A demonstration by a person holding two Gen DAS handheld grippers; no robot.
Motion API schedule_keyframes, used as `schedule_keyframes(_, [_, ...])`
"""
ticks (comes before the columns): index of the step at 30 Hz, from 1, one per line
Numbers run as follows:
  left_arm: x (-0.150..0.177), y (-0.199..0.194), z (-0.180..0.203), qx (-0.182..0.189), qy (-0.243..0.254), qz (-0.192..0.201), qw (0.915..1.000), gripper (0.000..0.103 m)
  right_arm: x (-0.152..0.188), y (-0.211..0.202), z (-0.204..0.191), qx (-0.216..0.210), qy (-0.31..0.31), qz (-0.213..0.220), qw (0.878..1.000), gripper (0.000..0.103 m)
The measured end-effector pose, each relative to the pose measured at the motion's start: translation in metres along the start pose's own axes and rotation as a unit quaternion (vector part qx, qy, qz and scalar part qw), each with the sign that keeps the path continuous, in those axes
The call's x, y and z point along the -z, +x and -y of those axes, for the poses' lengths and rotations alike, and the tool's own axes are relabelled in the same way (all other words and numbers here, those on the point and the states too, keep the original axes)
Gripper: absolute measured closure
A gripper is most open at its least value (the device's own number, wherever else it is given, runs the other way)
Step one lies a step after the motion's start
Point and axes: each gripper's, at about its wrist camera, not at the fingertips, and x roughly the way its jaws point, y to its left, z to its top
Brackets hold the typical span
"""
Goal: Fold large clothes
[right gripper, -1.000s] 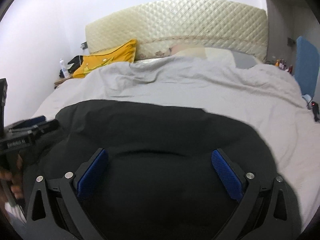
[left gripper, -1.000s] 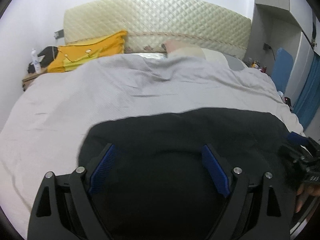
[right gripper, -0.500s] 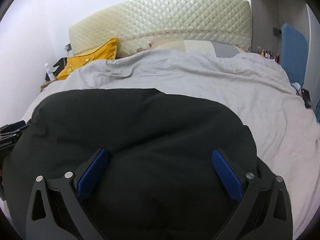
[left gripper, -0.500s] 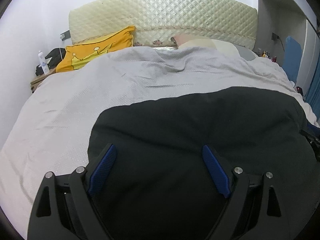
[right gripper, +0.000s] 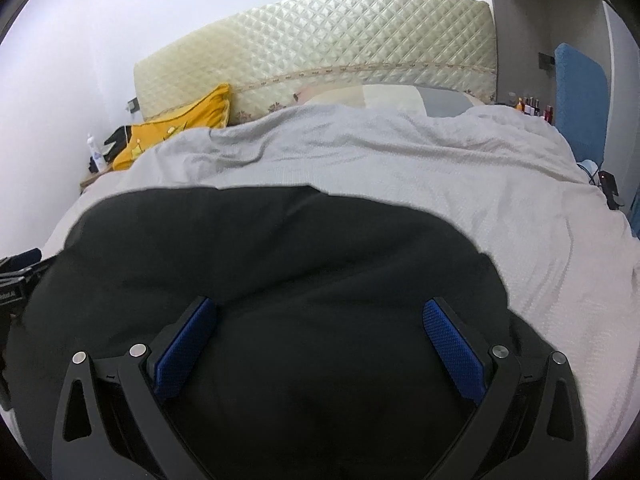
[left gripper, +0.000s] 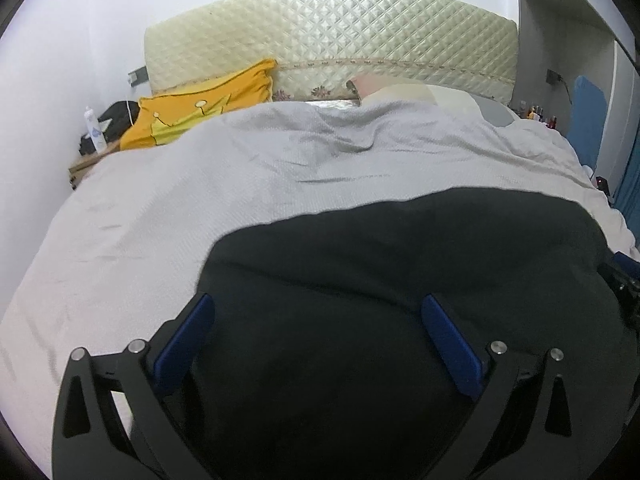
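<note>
Covering bed (left gripper: 168,216), black garment (left gripper: 400,280) hides grip; both tongs (left gripper: 316,312) (right gripper: 320,316) spread wide.

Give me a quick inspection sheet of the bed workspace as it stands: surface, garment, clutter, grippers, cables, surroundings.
Surface: bed covered by a grey quilt, wrinkled toward the head end.
Job's things: black garment spread across the near part of the quilt; its far edge is in view, its near edge is hidden below the cameras.
Clutter: yellow pillow at the head end; white bottle on the bedside table; small bottles on the far right.
Grippers: left gripper open over the garment, nothing between its fingers; right gripper likewise.
Cables: thin cable hanging from a wall socket.
Surroundings: quilted headboard, white wall, blue panel on the right.
</note>
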Motion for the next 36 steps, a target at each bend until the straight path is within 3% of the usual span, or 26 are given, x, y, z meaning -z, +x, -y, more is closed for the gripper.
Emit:
schedule_keyframes(7, [-0.028, -0.079, -0.002, 0.028, -0.036, 0.024, 0.9987, 0.000, -0.045, -0.072, -0.011, -0.021, 0.010, 0.062, 0.998, 0.000])
schedule_keyframes(14, [-0.064, -0.189, 0.010, 0.056, -0.032, 0.094, 0.9935, 0.000, -0.090, -0.202, -0.033, -0.038, -0.010, 0.145, 0.989, 0.000])
schedule_keyframes(19, [-0.074, -0.266, 0.019, 0.066, -0.016, 0.144, 0.9873, 0.000, -0.104, -0.287, -0.059, -0.034, -0.051, 0.199, 0.978, 0.000])
schedule_keyframes(28, [-0.049, -0.367, 0.024, 0.068, -0.017, 0.218, 0.9735, 0.000, -0.080, -0.397, -0.080, -0.056, -0.056, 0.245, 0.966, 0.000])
schedule_keyframes(31, [-0.034, -0.382, 0.025, 0.078, -0.012, 0.230, 0.9700, 0.000, -0.063, -0.420, -0.084, -0.060, -0.063, 0.262, 0.961, 0.000])
schedule_keyframes(36, [-0.007, -0.390, 0.022, 0.061, -0.012, 0.234, 0.9702, 0.000, -0.031, -0.435, -0.091, -0.060, -0.067, 0.269, 0.959, 0.000])
